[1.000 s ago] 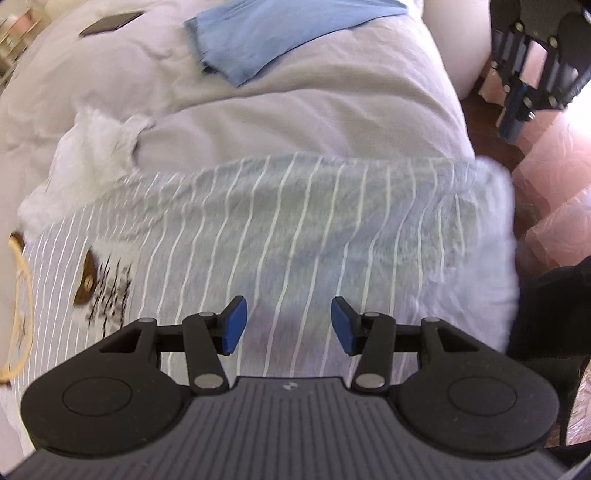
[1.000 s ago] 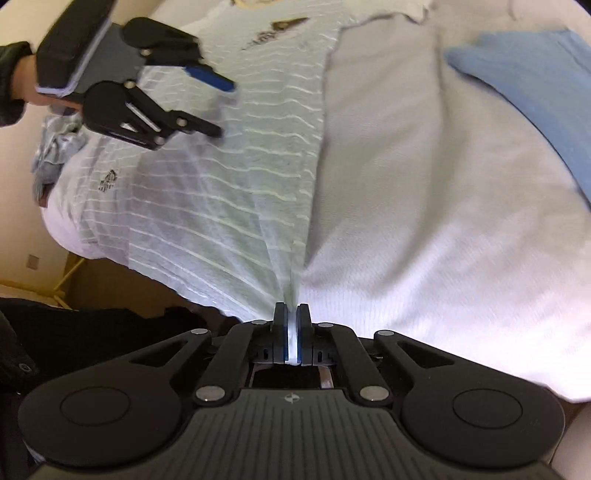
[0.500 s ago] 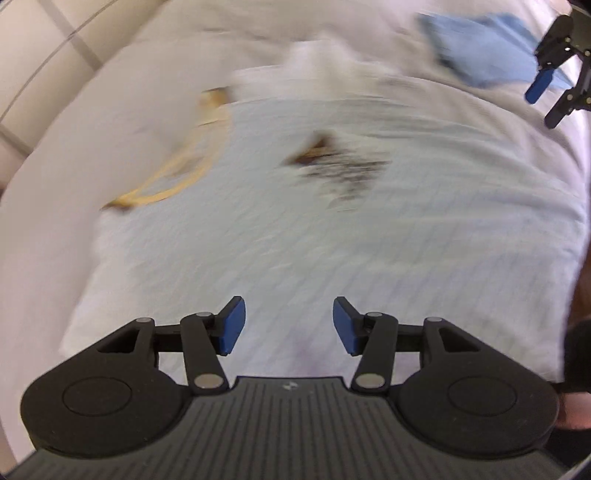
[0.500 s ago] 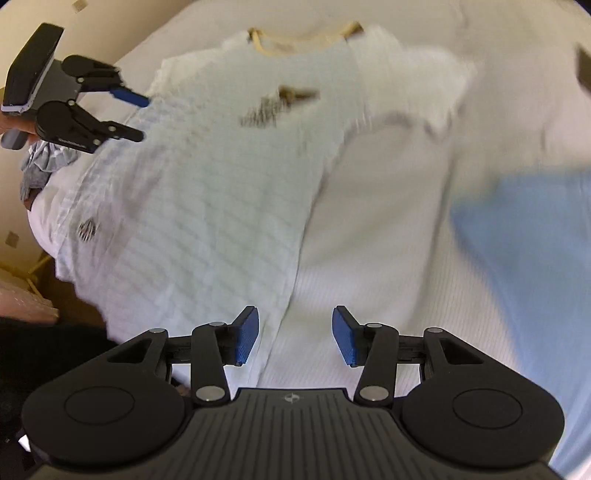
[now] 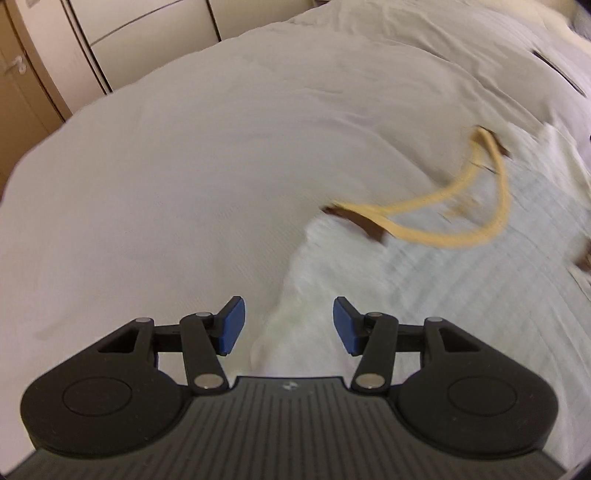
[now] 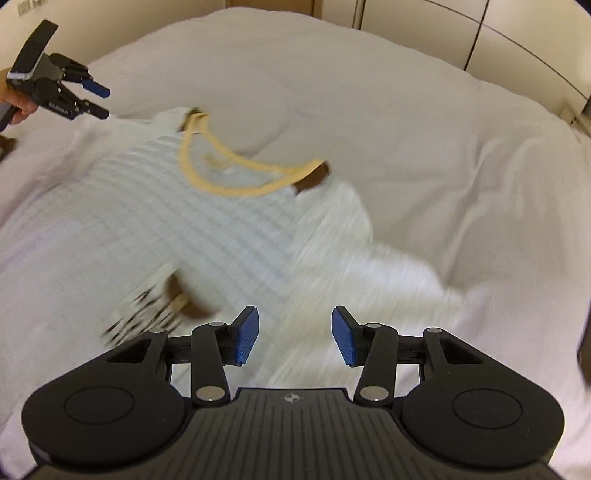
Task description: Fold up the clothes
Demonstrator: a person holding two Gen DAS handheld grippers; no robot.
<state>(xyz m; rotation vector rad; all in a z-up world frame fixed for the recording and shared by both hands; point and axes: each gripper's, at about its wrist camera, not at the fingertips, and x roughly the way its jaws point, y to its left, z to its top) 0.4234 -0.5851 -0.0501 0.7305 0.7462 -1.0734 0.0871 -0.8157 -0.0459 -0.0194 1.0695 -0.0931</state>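
Surface: we record a bed covered by a pale grey-white duvet [image 5: 207, 155], softly creased, filling most of both wrist views. Room: behind the bed we note cream cupboard or wardrobe panels [image 5: 122, 40] with dark seams, a brown door or panel at the far left edge, and similar cream panels [image 6: 480, 33] in the right wrist view. Task item: one white T-shirt [image 6: 155, 236] with faint thin stripes and a yellow neckband [image 6: 229, 184], lying spread flat on the duvet, front up, collar pointing away from the right camera; motion blur softens it in both views. In the left wrist view the same shirt [image 5: 461, 295] lies to the right, its sleeve edge running down between the gripper's fingers. Markings: a dark brown and black chest print [image 6: 159, 306] shows just beside the right gripper's left finger, too blurred for us to read; a small emblem is moulded on each gripper body, and pale lettering on the side of the left gripper is too small to make out. Left gripper [image 5: 288, 325]: blue pads wide apart, holding nothing, poised over the shirt's sleeve edge; seen from the right camera [image 6: 98, 99] it hangs over the duvet just beyond the far shoulder, held by a hand [image 6: 18, 105] at the frame edge. Right gripper [image 6: 294, 338]: jaws likewise wide apart, empty, above the near sleeve.
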